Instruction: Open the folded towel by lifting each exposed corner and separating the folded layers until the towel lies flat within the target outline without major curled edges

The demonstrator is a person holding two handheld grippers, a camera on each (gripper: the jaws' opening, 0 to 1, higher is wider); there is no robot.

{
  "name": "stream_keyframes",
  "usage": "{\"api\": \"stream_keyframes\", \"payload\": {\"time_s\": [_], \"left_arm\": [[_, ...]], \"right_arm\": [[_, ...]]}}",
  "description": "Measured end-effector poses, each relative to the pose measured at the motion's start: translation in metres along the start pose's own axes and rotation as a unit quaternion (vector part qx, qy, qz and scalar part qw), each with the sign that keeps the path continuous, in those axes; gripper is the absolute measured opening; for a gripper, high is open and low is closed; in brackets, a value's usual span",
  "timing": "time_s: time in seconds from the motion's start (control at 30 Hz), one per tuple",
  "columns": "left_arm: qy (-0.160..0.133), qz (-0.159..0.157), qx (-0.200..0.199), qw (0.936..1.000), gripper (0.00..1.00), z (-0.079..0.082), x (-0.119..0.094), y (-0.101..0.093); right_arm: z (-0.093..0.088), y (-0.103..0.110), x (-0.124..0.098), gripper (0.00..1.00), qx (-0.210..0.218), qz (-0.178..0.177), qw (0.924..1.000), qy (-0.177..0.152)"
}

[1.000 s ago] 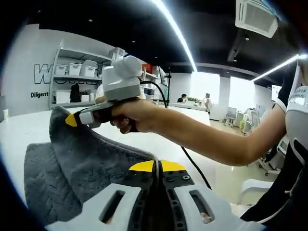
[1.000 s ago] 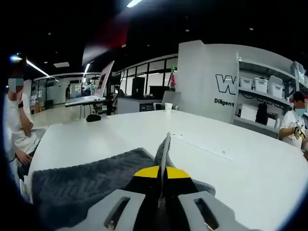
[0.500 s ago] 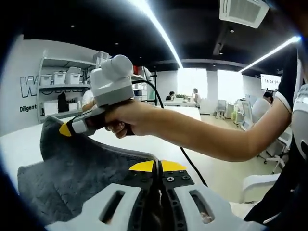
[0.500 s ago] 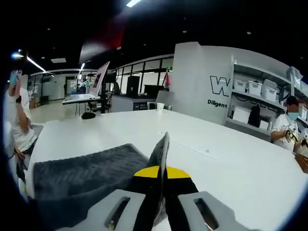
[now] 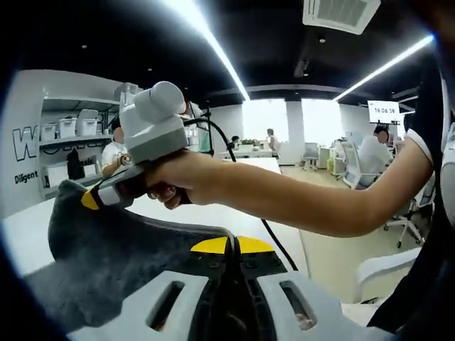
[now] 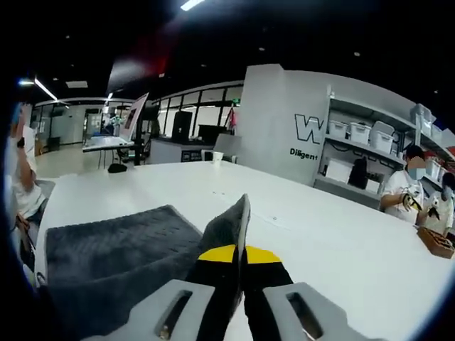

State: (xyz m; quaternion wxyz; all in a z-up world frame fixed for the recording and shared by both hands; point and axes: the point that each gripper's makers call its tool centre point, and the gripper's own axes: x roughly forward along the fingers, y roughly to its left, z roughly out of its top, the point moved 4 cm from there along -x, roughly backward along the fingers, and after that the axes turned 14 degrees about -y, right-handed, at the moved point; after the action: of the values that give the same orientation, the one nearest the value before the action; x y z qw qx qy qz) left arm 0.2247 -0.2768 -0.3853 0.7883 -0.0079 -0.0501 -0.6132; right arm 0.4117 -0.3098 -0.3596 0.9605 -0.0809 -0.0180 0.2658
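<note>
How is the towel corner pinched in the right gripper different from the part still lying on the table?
The pinched corner of the grey towel stands up on edge, clamped between the right gripper's yellow-tipped jaws; the flat part lies spread on the white table. The corner shows as a thin, narrow flap, while the flat part shows a broad ribbed surface. Both are the same dark grey plush cloth, one piece.

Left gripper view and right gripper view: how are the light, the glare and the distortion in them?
Left gripper view: bright ceiling strips blow out to white, the fisheye bends them, and the grey towel stays dark and soft. Right gripper view: dim ceiling, the white table evenly lit without harsh glare, its far edge curved by the lens.
</note>
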Motion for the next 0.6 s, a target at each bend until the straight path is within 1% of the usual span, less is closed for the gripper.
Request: {"api": "stream_keyframes", "payload": {"time_s": [0.07, 0.2, 0.27, 0.4, 0.6], "left_arm": [[0.0, -0.003, 0.001, 1.0, 0.01, 0.0, 0.002, -0.001], [0.0, -0.014, 0.004, 0.9999, 0.01, -0.001, 0.015, -0.007], [0.003, -0.02, 0.001, 0.9998, 0.01, -0.002, 0.026, -0.011], [0.003, -0.029, 0.005, 0.9996, 0.01, -0.004, 0.038, -0.016], [0.004, -0.035, 0.0, 0.9994, 0.01, -0.007, 0.051, -0.022]], "right_arm": [[0.0, -0.002, -0.002, 0.0, -0.001, -0.002, 1.0, 0.0], [-0.003, -0.014, -0.014, 0.0, -0.005, -0.012, 0.9999, 0.005], [-0.006, -0.023, -0.021, 0.0, -0.008, -0.019, 0.9998, 0.008], [-0.008, -0.034, -0.031, 0.0, -0.012, -0.028, 0.9995, 0.011], [-0.014, -0.051, -0.044, 0.0, -0.018, -0.042, 0.9988, 0.019]]}}
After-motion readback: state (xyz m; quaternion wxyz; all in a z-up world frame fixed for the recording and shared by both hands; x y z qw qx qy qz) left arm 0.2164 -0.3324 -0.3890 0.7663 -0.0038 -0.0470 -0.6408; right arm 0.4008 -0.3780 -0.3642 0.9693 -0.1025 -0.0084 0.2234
